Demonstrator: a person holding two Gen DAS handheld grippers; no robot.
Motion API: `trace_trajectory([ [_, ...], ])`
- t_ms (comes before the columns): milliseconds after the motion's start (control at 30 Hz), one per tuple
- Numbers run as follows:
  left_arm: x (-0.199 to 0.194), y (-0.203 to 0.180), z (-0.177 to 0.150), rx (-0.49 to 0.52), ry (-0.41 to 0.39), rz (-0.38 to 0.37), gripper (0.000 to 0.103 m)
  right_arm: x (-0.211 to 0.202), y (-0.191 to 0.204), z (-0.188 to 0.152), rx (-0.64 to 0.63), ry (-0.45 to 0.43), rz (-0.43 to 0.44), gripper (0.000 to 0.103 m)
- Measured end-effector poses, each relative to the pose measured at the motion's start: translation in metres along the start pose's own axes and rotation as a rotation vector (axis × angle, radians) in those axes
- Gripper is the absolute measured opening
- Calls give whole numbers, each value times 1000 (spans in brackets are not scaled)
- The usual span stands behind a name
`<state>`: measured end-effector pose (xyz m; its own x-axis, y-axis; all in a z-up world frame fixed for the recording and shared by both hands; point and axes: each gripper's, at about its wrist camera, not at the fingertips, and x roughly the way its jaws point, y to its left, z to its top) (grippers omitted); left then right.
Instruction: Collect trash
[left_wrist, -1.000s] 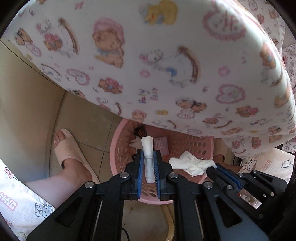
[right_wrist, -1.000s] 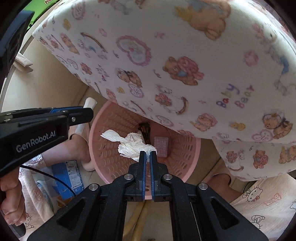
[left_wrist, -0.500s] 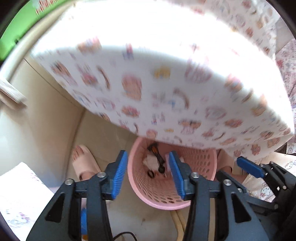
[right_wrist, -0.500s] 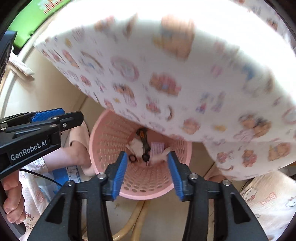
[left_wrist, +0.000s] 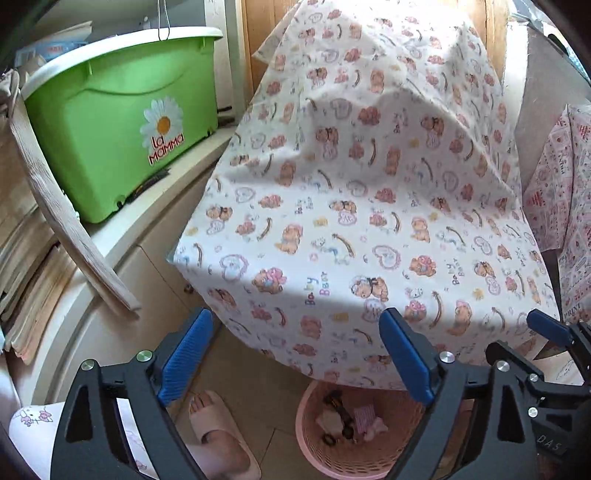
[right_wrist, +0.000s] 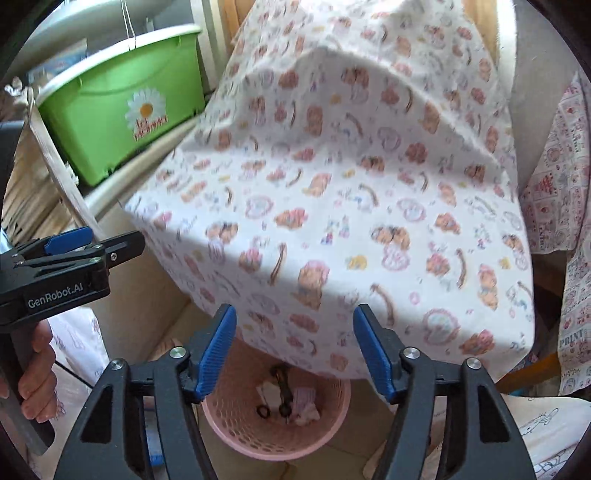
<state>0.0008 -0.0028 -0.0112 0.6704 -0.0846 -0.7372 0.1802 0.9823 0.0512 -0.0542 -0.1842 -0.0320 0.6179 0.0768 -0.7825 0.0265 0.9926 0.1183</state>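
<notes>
Both claws are spread wide and carry nothing: the left claw (left_wrist: 295, 354) and the right claw (right_wrist: 293, 347) each show blue pads (left_wrist: 188, 354) far apart with only air between them. Just below and beyond the right claw's tips sits the pink basket (right_wrist: 236, 443), its mouth facing up toward the claws; from the left claw it lies low and to the right, partly behind the right pad. Inside lies the trash (right_wrist: 295, 402): pale crumpled bits, a small pink patterned packet, and a dark thin strip with small dark rings beside it. The strip's long axis runs roughly away from the right claw, its near end toward the tips; which way the pale bits point cannot be told. The step in hand seems to be going for the next piece, so the jaws are best left wide, and the claws lifted clear of the basket rim and of the hanging cloth (left_wrist: 369, 221), whose edge drapes over the basket's far side just ahead of both claws. No loose trash shows on the cloth in either view, so look before reaching. Farther left, well apart, stands a green tub (left_wrist: 110, 129) on a ledge.
</notes>
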Motion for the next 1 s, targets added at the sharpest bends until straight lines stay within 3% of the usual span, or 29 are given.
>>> trace_trajectory([
  [67,-8,-1,6,16,-41,27,93,-9,0,3,7,-48,-19,82],
  [233,-16,0,4,9,-81,3,102,-22,-1,3,25,-103,-35,86],
  [400,-14,0,1,4,-77,0,102,-24,-2,3,30,-129,-44,89],
  [533,-16,1,-1,-12,-90,15,102,-29,0,2,9,-169,-63,103],
  [1000,-17,2,-1,-6,-101,32,102,-30,-1,3,-1,-166,-83,103],
])
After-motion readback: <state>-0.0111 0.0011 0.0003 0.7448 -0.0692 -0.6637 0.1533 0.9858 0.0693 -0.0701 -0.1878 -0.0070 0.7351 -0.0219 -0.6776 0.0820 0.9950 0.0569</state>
